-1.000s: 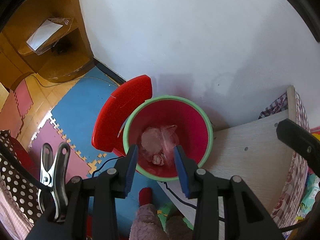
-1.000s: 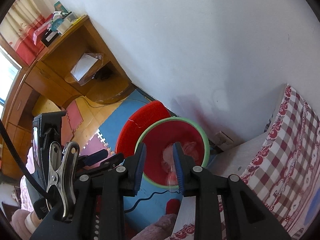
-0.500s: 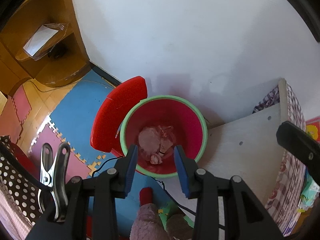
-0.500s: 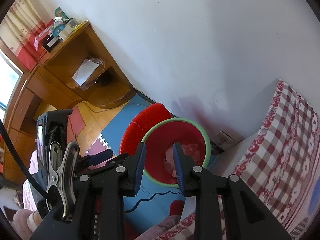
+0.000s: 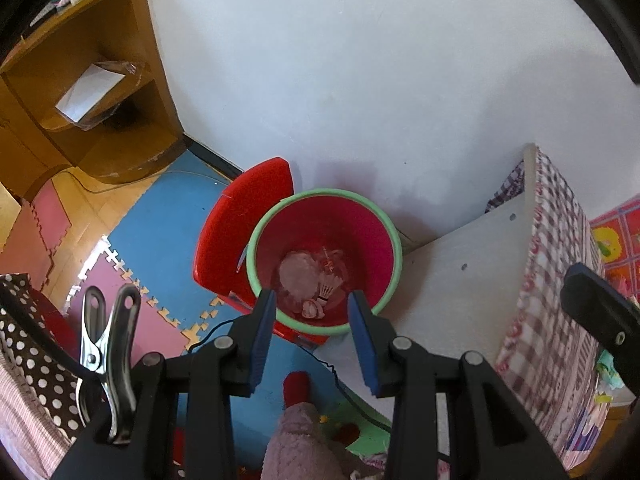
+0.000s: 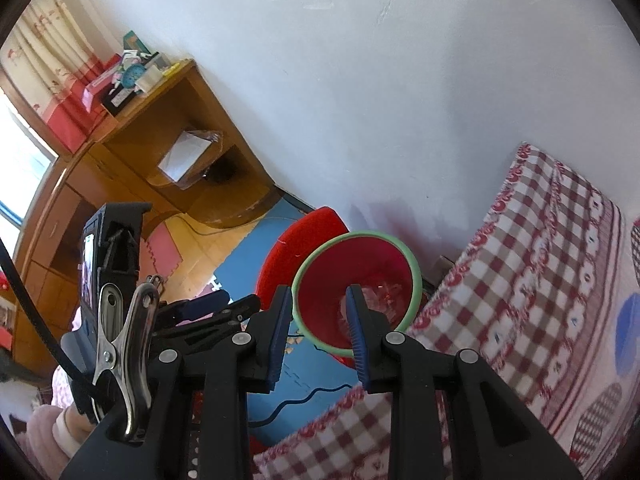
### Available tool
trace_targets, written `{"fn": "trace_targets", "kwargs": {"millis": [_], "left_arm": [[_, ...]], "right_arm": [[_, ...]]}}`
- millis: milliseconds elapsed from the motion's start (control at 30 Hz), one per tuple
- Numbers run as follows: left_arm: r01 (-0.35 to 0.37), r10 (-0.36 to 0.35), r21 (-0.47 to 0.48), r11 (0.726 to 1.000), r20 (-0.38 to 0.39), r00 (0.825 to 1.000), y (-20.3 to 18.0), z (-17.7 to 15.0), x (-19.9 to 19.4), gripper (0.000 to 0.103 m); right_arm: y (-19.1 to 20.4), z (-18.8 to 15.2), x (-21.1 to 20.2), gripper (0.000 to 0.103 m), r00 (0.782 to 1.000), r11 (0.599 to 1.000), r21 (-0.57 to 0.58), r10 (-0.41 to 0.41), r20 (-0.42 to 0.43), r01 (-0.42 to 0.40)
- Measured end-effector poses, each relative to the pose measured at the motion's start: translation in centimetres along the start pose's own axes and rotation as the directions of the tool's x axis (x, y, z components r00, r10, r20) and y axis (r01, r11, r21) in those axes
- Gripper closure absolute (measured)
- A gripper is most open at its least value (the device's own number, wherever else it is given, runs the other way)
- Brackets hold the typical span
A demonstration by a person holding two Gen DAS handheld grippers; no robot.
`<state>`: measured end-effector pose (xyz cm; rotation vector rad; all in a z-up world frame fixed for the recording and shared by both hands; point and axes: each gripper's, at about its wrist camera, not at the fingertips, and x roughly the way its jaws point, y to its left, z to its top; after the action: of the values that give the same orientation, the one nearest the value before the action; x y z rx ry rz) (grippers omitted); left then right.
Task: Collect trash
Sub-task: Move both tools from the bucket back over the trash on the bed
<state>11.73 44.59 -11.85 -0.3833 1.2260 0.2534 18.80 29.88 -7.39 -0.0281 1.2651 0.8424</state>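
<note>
Trash lies in red bin below — left claw, right claw released, empty.

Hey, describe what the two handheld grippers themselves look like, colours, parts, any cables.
Both match: the left gripper and right gripper have black plastic bodies with silver pivot screws and two fingers faced with ribbed blue pads. A shiny metal spring clip sits on each one's left side, with a black cable running past it.

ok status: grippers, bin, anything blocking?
Left hand-held gripper open, empty. Right hand-held gripper open, empty. Red bin uncovered, trash at its bottom. Red lid beside it; nothing blocking.
</note>
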Motion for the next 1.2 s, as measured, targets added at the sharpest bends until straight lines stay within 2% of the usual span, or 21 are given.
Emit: {"fn": "trace_targets", "kwargs": {"millis": [400,800,1200], "left_arm": [[-0.025,0.025,0.005,1.0,0.059,0.998,-1.5,-3.9,-6.6,0.064],[-0.066,0.061,0.034,0.997,0.125,0.99,-3.7,-8.3,-13.2,0.064],[-0.039,0.025,0.095,0.995,0.146,0.989,-9.0,-13.1,-16.4,0.064]], "right_arm": [[-0.4,-4.8,-6.8,0.074,0.996,0.998,-0.004,0.061,0.068,-0.061],[0.9,-8.9,-13.0,0.074,0.982,0.99,-0.038,0.137,0.133,-0.133],[-1.5,-13.3,-17.8,0.074,0.975,0.991,-0.031,0.136,0.176,-0.133]]}}
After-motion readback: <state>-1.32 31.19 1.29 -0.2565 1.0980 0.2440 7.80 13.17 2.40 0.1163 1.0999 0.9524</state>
